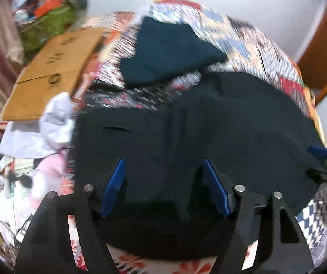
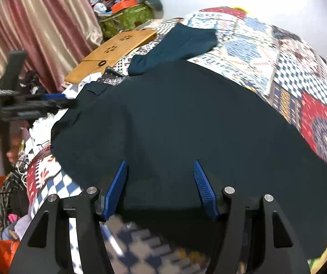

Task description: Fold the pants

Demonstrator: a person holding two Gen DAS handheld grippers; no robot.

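Dark navy pants lie spread flat on a patchwork bedspread; they also fill the right wrist view. My left gripper is open and empty, its blue fingers hovering over the near edge of the pants. My right gripper is open and empty over the pants' near edge too. The right gripper shows at the right edge of the left wrist view. The left gripper shows at the left of the right wrist view, by the pants' corner.
A second dark teal garment lies folded farther back on the bed. A flat cardboard box, a white cloth, a green bag with clutter and a striped curtain stand at the left.
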